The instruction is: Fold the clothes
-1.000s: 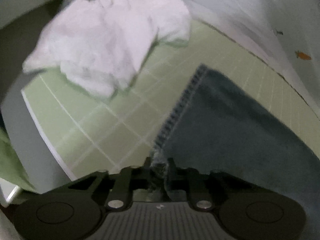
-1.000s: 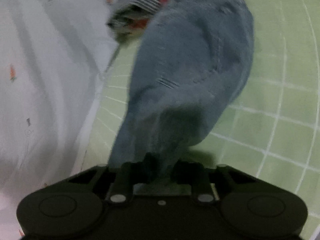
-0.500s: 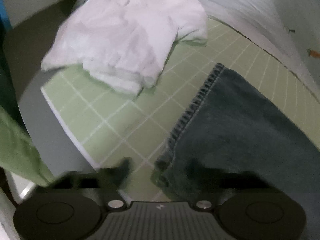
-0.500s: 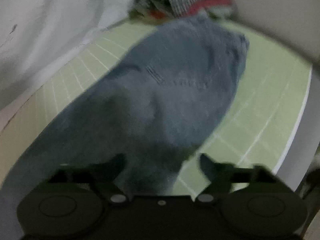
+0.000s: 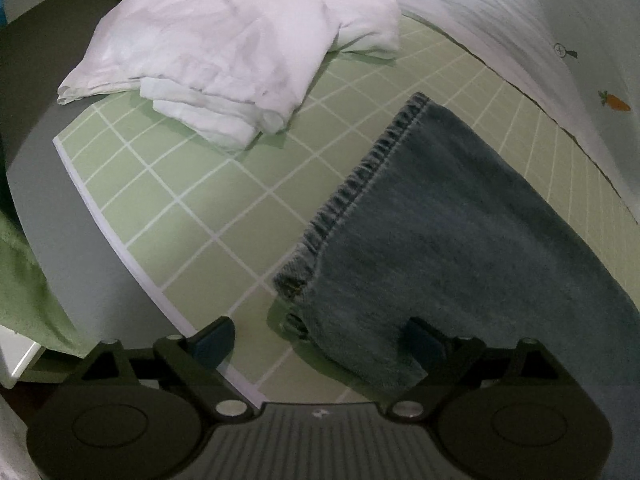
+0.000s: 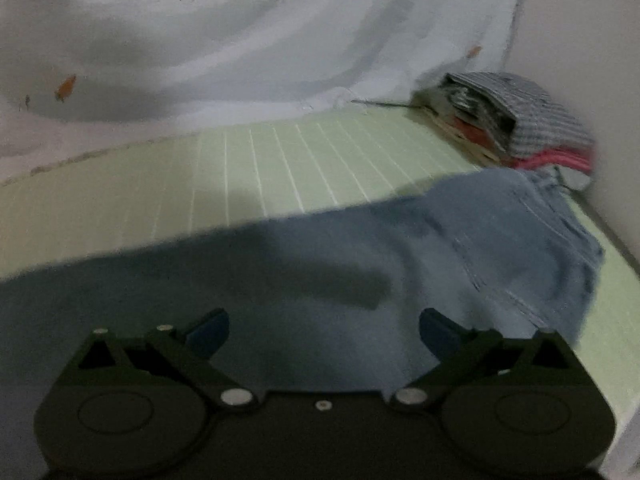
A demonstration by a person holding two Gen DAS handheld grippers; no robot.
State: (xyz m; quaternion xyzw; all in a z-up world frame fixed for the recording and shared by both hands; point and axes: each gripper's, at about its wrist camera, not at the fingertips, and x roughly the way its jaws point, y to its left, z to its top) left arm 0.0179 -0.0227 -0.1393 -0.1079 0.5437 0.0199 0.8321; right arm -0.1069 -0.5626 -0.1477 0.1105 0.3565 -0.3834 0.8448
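Now, left tool (image 5: pixel 320 338): I'm holding it spread apart over the jeans (image 5: pixel 460 232) hem.
Right tool (image 6: pixel 324 330): hovering apart above the jeans.
Jeans: lying flat on the green grid mat (image 5: pixel 192 200).

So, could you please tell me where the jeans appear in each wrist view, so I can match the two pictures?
Left wrist view: the jeans fill the lower right, the hem running diagonally from upper centre down towards the open left gripper.
Right wrist view: the jeans span the lower half, from the left edge to the right, just above the open right gripper.
Shared landmark: the green grid mat under the jeans.
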